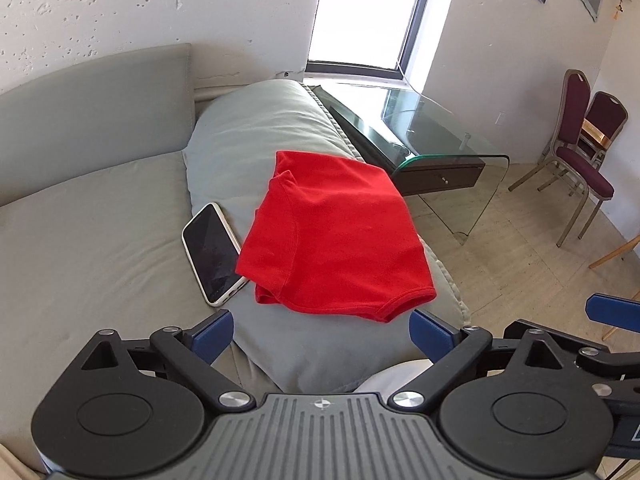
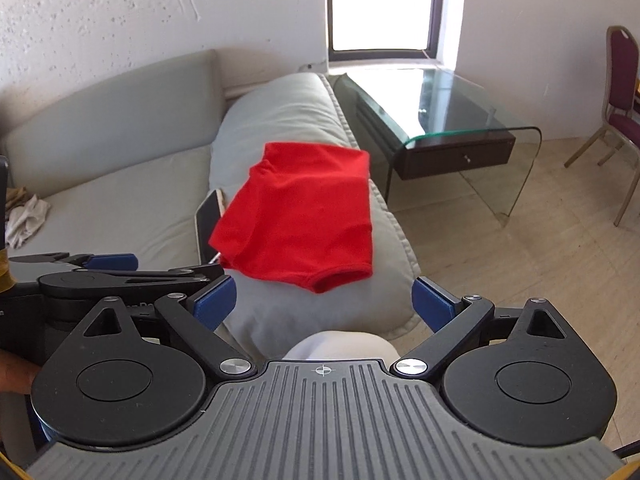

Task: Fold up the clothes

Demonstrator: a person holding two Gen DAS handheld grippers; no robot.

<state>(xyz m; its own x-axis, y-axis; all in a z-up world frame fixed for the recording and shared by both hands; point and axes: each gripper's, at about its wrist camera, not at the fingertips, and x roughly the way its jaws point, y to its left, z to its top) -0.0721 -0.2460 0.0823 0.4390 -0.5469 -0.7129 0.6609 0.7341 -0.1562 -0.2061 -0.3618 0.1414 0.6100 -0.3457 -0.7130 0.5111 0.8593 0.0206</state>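
Folded red shirt (image 1: pixel 336 232) on cushion (image 1: pixel 256 128), long axis running away — sleeve nearest (both grippers' fingers spread, empty)

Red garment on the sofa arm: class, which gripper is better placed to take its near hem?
Left, marginally. The red garment lies just ahead of the open left gripper; the open right gripper sits slightly farther back.

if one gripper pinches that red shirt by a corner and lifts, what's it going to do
The red shirt is thin knit draped over a grey cushion, so it will probably hang limp and unfold. It looks light, so one pinch should carry it. Its edge overlaps the phone, so dragging may nudge that.
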